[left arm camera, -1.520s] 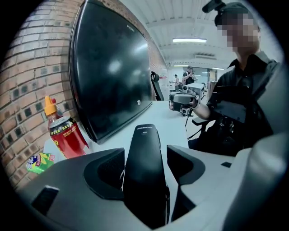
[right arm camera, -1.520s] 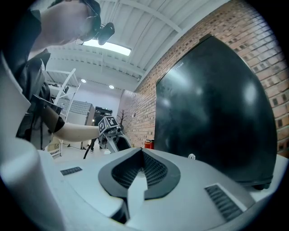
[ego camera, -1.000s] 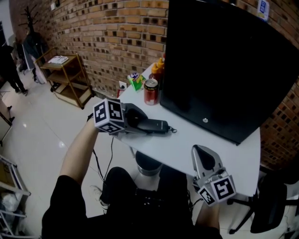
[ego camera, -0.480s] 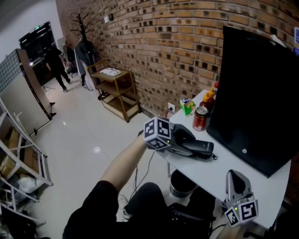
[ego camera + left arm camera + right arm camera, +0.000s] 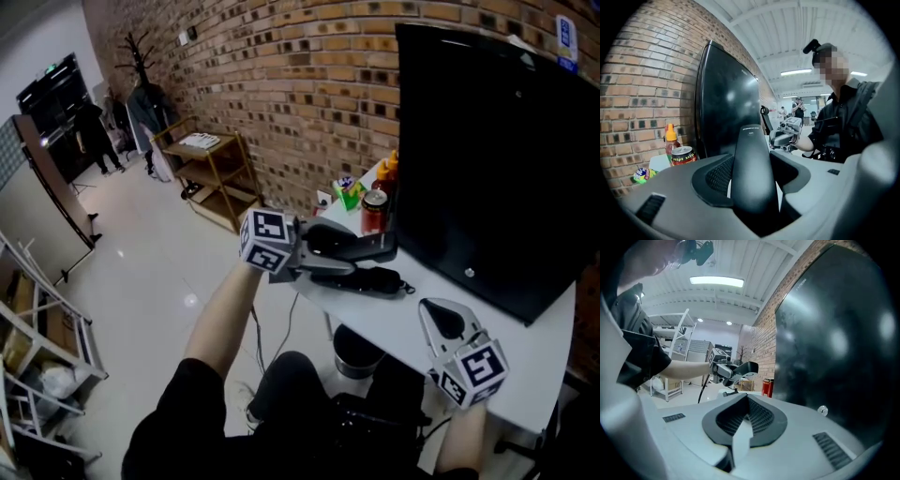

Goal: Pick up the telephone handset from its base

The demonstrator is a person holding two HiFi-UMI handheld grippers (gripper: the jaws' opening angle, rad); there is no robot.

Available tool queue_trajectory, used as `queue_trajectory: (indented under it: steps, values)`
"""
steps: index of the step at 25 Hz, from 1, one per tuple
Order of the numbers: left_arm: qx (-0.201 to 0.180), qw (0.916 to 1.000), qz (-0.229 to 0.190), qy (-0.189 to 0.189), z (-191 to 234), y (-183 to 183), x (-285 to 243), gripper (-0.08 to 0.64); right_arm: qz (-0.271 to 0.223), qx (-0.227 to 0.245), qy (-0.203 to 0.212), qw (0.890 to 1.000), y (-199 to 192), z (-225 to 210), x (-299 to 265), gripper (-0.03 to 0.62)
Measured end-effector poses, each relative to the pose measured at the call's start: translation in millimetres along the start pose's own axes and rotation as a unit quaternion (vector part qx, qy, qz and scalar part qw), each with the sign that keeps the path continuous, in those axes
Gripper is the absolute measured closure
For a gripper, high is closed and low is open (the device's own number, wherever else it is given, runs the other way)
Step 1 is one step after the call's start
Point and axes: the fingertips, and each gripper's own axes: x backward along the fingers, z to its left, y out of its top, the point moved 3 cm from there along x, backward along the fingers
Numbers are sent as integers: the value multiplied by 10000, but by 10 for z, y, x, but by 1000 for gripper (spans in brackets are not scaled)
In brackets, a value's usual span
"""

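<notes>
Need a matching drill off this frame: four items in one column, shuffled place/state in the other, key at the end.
Items:
1. black telephone handset
2. black telephone base
3. red drink can
4. right gripper

Place/state:
A. jaws together, nothing in them
B. flat on the white table, just below the handset
C. clamped in the left gripper, raised off its base
D. upright beside the large black monitor

Pairs: 1-C, 2-B, 3-D, 4-A
</notes>
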Motion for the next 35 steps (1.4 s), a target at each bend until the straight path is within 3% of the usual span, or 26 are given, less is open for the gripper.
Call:
queue_trajectory:
  steps: [7,17,35]
  values:
    - [147,9945,-1030,94,-52,289,225,305,11,-61,200,9998,1,-31,1,583]
    - [539,9729,-2249,67,-12,348,538,306,-317,-252,20,9992,-22,-118,127,583]
    - [623,9711,-2301,95,60,218,522,305,-514,-478,43,9975,-91,-244,31,584]
